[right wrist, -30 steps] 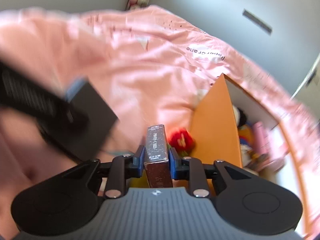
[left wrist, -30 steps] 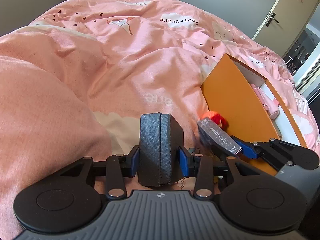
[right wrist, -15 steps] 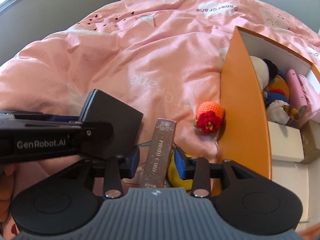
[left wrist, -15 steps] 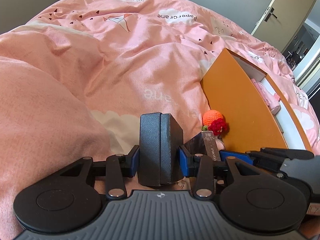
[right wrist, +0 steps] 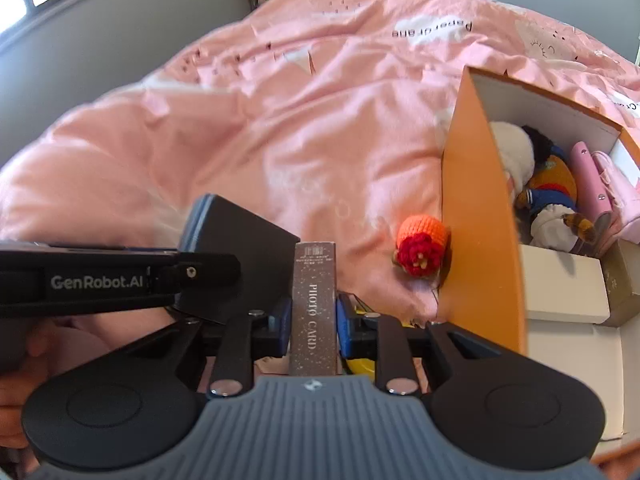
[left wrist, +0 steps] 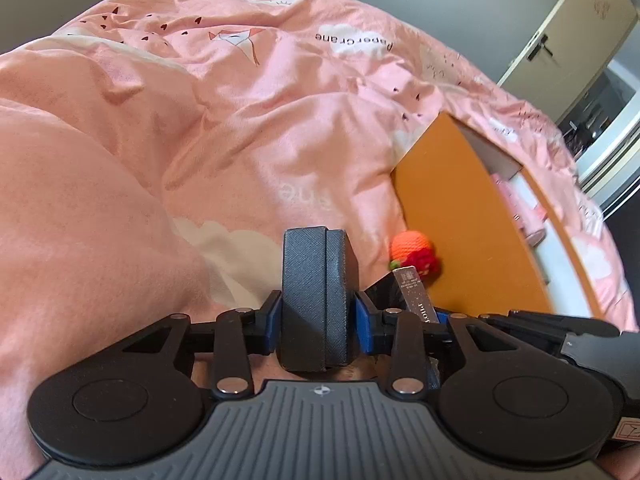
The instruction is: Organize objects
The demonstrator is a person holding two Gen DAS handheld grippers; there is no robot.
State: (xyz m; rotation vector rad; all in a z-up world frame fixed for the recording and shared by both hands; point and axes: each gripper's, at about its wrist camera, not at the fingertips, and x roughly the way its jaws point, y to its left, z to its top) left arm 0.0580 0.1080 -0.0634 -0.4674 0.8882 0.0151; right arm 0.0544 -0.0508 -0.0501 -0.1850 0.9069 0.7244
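Observation:
My left gripper [left wrist: 317,316] is shut on a dark textured case [left wrist: 314,292], held upright above the pink duvet; the case also shows in the right wrist view [right wrist: 240,256]. My right gripper [right wrist: 312,320] is shut on a slim brown "PHOTO CARD" box [right wrist: 313,304], just right of the left gripper; the box also shows in the left wrist view [left wrist: 416,296]. An orange and red crocheted toy [right wrist: 420,246] lies on the duvet against the orange box's [right wrist: 476,216] outer wall. The orange box stands to the right.
The orange box holds a plush doll [right wrist: 548,192], pink items [right wrist: 592,184], a white box [right wrist: 560,280] and a tan box [right wrist: 620,280]. A yellow object [right wrist: 360,364] lies under my right gripper. The rumpled pink duvet [left wrist: 200,140] covers the bed. A door [left wrist: 568,28] stands far right.
My right gripper with the photo card box drew back beside the left gripper and steadied. The left gripper with the dark case rose slightly. The crocheted toy is uncovered.

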